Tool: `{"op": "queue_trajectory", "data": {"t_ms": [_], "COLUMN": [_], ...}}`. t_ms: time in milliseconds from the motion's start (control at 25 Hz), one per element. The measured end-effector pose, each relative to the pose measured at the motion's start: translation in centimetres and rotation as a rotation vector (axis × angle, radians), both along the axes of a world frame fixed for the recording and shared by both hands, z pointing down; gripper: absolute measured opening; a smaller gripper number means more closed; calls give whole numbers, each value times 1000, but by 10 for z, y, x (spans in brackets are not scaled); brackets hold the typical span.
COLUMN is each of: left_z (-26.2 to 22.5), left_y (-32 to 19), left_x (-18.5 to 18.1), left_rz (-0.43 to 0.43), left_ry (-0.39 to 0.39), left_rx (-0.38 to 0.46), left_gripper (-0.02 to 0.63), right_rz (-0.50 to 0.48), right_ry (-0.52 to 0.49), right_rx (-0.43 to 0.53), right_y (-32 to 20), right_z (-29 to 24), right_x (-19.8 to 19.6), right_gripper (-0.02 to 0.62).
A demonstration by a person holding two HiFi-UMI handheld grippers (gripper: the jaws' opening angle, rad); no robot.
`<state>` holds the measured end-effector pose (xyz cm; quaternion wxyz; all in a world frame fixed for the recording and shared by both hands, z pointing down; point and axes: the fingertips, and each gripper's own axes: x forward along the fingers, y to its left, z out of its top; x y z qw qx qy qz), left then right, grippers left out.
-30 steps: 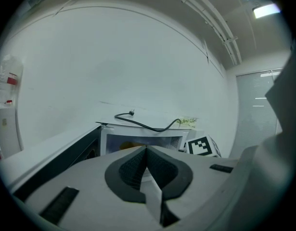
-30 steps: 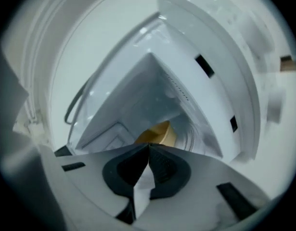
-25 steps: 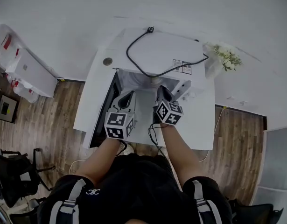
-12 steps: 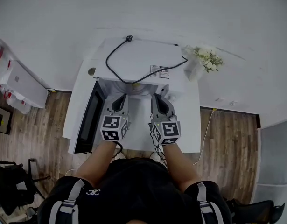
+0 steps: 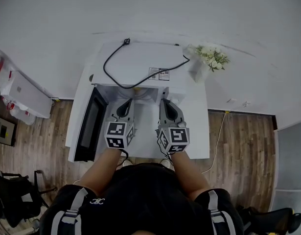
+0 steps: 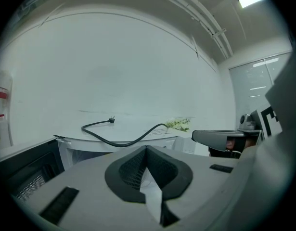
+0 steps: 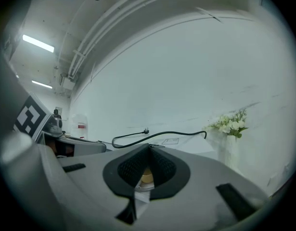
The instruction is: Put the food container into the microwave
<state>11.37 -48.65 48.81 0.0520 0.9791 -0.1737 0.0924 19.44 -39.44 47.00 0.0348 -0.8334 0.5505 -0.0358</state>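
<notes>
On the far left, white boxes (image 5: pixel 24 93) stood on the wooden floor (image 5: pixel 47 131) beside the white table (image 5: pixel 196 136). On this table stood the microwave (image 5: pixel 140 62), and its door (image 5: pixel 89 126) was open and swung out to the left side. A black power cord (image 5: pixel 113 62) lay loose in a curve on the top of the microwave, with the plug near the back edge.

The left gripper (image 5: pixel 125 103) was held just in front of the open microwave and pointed toward it. In the left gripper view its jaws were pressed together, the tips meeting in one line, and no thing was between them. Its marker cube (image 5: pixel 118 133) was at the near end, over the person's hand.

The right gripper (image 5: pixel 165 102) was just beside the left one, parallel to it, and also pointed at the microwave opening. In the right gripper view its jaws were also closed tip against tip and they held nothing. Through the small gap under the joined tips, a round tan and white thing (image 7: pixel 147 176) was visible beyond the jaws, in the direction of the microwave's inside. It looked like the food container, but too little of it showed to be sure. In the head view the container could not be seen.

On the right, by the microwave's corner, a white vase with flowers (image 5: pixel 209 57) stood on the table.
</notes>
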Motion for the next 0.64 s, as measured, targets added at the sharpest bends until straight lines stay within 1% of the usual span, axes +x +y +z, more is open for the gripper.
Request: {"op": "queue_trajectory", "data": {"t_ms": [160, 440, 640], "left_z": [-1, -2, -2], "left_y": [2, 4, 6], "left_x": [1, 2, -1], "left_rz": [-2, -3, -2], "left_ry": [-6, -4, -6], "left_rx": [6, 2, 4], "left_gripper": [2, 2, 2], "right_rz": [-2, -1, 1], "right_ry": [-15, 25, 18], "right_rx": [0, -8, -8], "right_y": [3, -1, -1], "right_z": [3, -3, -3], "right_x": [1, -2, -4], "right_gripper": [-5, -3, -3]}}
